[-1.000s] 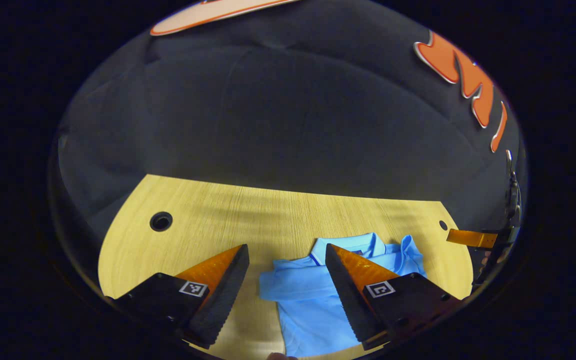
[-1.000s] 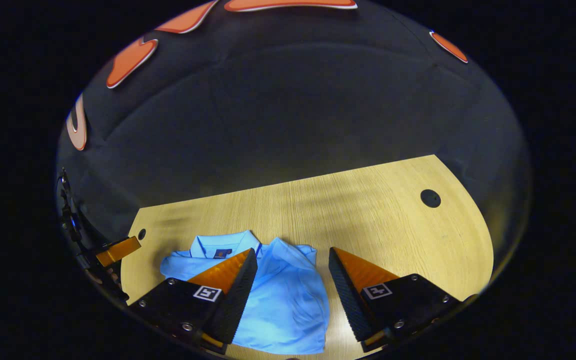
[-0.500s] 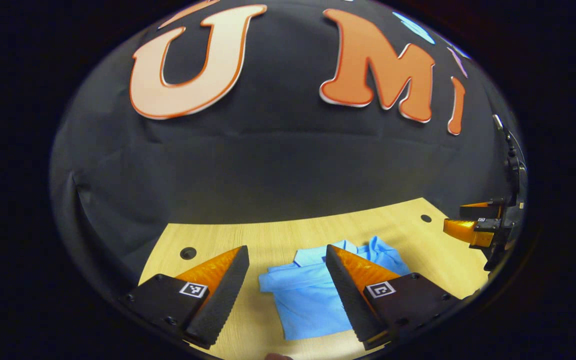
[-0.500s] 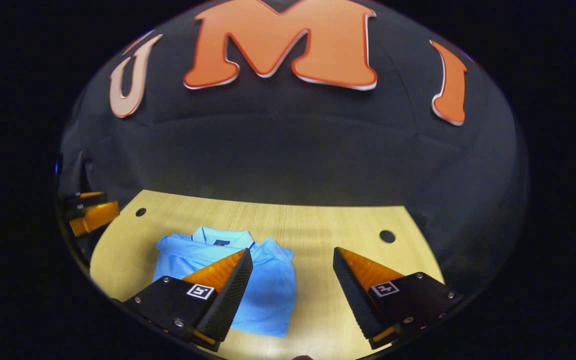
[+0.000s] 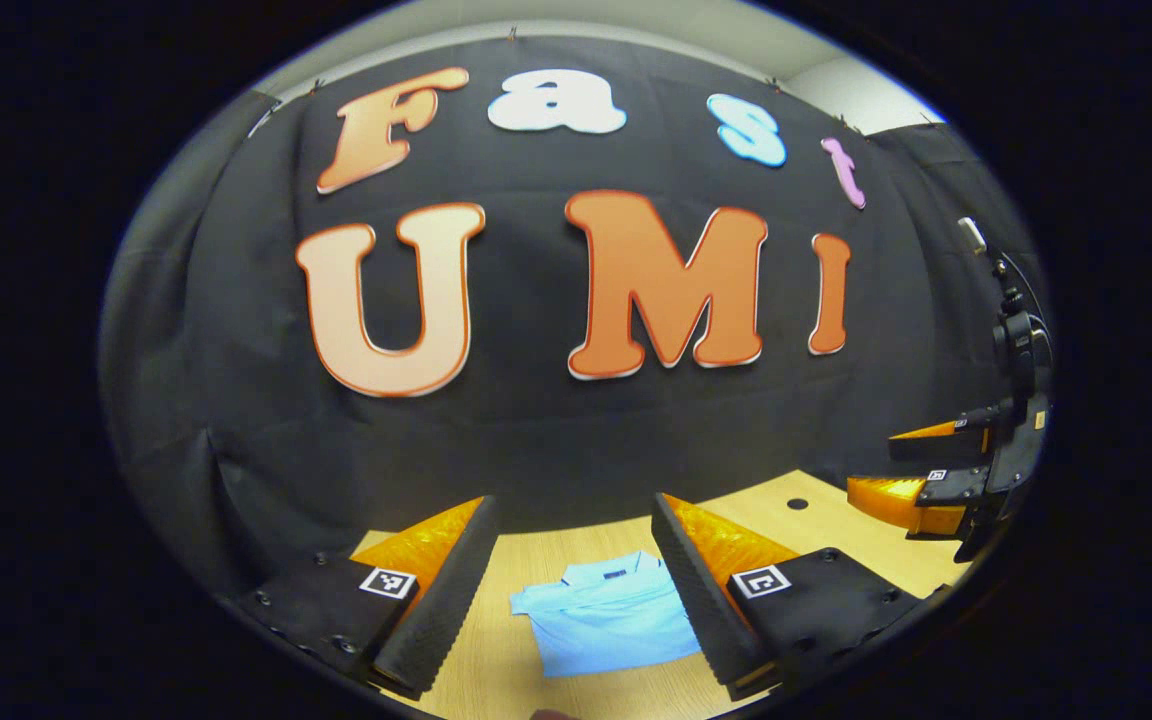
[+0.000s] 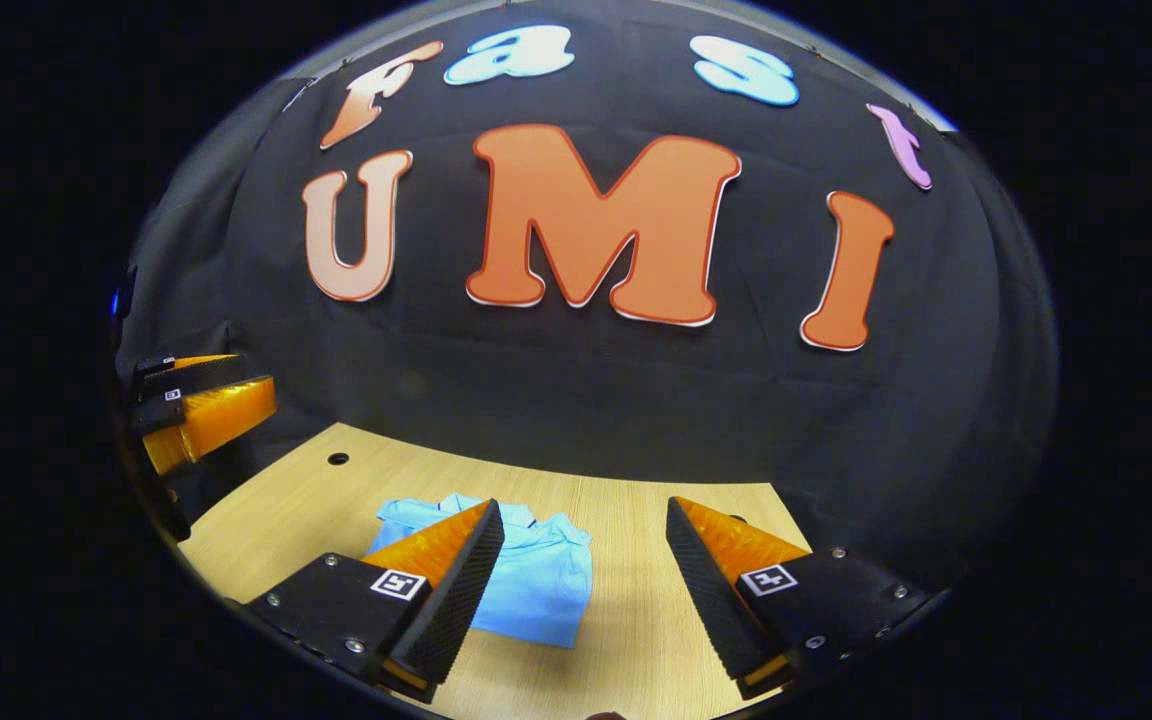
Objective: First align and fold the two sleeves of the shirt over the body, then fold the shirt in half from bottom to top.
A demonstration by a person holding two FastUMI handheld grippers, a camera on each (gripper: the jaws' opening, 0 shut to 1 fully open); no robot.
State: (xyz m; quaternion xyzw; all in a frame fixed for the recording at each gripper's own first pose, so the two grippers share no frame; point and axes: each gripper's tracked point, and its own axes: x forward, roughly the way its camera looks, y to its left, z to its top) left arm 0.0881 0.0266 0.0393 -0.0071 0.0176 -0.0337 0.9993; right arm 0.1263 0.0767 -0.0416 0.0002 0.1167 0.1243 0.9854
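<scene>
Shirt (image 5: 608,615) folded into a compact rectangle, collar on top, flat on the wood-grain table (image 6: 636,620). Looks like both folds done. Left gripper (image 5: 574,585) fingers spread wide, holding nothing, well above the cloth. Right gripper (image 6: 584,590) likewise gaping and empty. Probably raised to clear the soft, lightly creased blue fabric.

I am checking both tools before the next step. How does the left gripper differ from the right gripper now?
In the left gripper view, the left gripper frames the folded shirt between its fingers; in the right gripper view, the right gripper has the shirt beside one finger, with bare table in its gap. Both are open, apart from the shirt, holding nothing.
</scene>
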